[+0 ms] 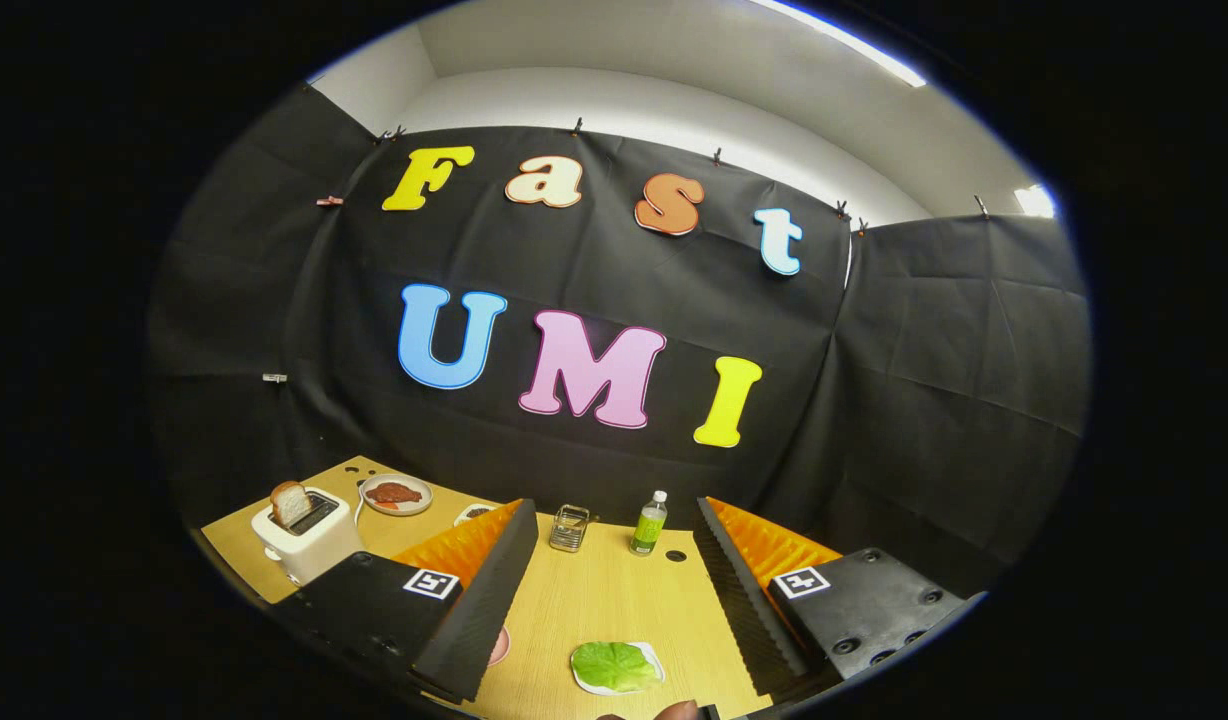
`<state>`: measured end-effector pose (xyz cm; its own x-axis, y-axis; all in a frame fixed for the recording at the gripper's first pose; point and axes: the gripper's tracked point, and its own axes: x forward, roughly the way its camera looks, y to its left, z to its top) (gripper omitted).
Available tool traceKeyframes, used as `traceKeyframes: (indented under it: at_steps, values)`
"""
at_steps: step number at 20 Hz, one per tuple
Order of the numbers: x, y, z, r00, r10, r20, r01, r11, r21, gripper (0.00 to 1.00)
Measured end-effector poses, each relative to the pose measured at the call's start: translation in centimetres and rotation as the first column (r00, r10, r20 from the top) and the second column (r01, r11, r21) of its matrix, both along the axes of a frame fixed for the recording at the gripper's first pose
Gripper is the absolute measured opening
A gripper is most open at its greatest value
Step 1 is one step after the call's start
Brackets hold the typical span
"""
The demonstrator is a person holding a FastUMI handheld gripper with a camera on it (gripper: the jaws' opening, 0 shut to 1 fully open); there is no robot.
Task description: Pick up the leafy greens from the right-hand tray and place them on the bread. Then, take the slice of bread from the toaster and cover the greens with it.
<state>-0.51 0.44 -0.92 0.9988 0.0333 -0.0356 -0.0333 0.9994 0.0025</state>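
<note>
Gripper: the gripper point(614, 570) hangs above the table point(614, 600) with its fingers spread wide and nothing between them.
Greens: a leaf of greens point(614, 665) lies on a small white tray point(655, 660), between the fingers and close in under them.
Toaster: a white toaster point(309, 535) stands well off beyond the left finger, with one slice point(290, 502) poking up out of its slot.
Plates: a round plate point(397, 494) past the toaster holds something reddish-brown; a second dish point(471, 513) peeps out behind the left finger, contents unclear.
Other items: a glass box point(569, 527) and a green bottle point(650, 523) stand ahead, beyond the fingertips.
Bottom bread: a pinkish disc point(500, 646) shows beside the left finger; whether this is the bread cannot be told.
Risk, grab: the leaf looks thin and floppy, so a shallow pinch may slip off or drag the light tray along.
Risk, drop: with the target half hidden by the finger, the greens could land off it.
Risk, toaster: a sideways pull on the slice may tip the toaster.
</note>
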Motion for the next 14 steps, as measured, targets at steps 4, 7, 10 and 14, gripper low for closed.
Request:
traceKeyframes:
  at_steps: [4, 7, 10, 14]
  values:
    - [-0.5, -0.6, 0.1, 1.000, 0.000, 0.003, 0.000, 1.000, -0.008, 0.98]
    - [-0.6, -0.9, 0.2, 1.000, 0.018, 0.012, -0.018, 1.000, -0.025, 0.98]
    - [-0.5, -0.7, -0.1, 0.997, 0.074, 0.007, -0.073, 0.997, -0.031, 0.98]
    - [0.2, -1.1, -2.9, 0.981, 0.184, -0.069, -0.189, 0.979, -0.074, 0.97]
